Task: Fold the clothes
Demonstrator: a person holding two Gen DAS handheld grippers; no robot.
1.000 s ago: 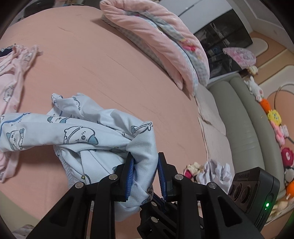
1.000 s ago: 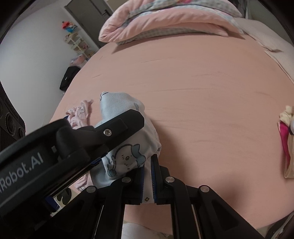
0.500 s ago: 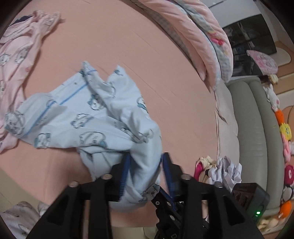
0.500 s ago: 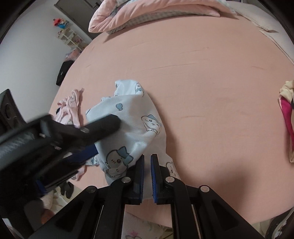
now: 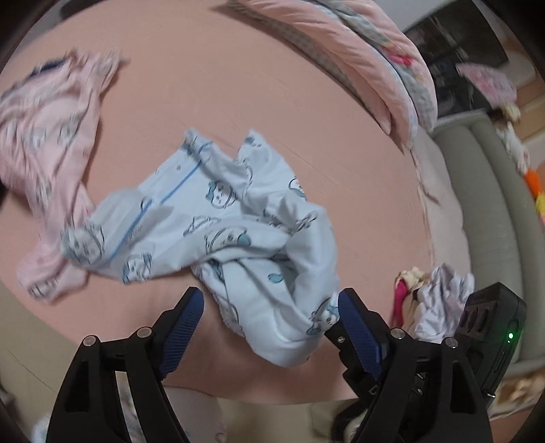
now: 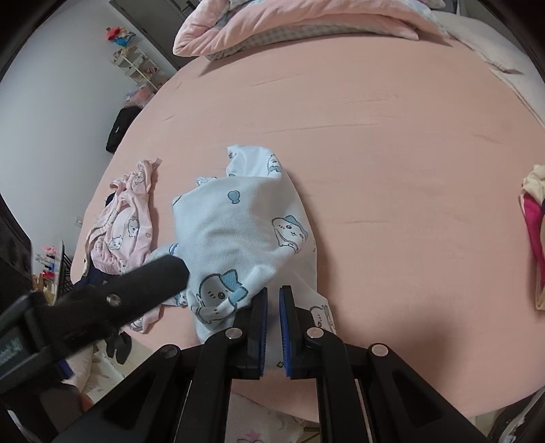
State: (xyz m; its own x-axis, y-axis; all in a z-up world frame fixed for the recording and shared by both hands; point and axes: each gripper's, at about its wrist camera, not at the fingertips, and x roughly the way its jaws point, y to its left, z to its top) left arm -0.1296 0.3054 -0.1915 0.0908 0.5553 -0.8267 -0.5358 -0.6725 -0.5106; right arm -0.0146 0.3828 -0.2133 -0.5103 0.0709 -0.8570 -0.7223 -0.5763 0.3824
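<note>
A light blue garment with cartoon prints (image 5: 238, 225) lies crumpled on the pink bed sheet (image 5: 238, 102). My left gripper (image 5: 269, 300) is open wide over its near end, and a fold of cloth hangs between the spread fingers, touching the right finger (image 5: 354, 317). In the right wrist view the same blue garment (image 6: 238, 218) bunches just ahead of my right gripper (image 6: 272, 300), which is shut on its near edge, with pale cloth showing in the narrow gap. One finger of the left gripper (image 6: 160, 276) reaches in from the left.
A pink printed garment (image 5: 44, 136) (image 6: 126, 221) lies left of the blue one. A folded pink duvet (image 5: 357, 51) (image 6: 289, 24) sits at the far side of the bed. A small pile of clothes (image 5: 432, 300) (image 6: 534, 221) rests near the right edge, beside a grey padded rail (image 5: 494, 204).
My left gripper has opened and let go of the blue garment, which has sunk onto the sheet. The right gripper stays shut on its edge.
</note>
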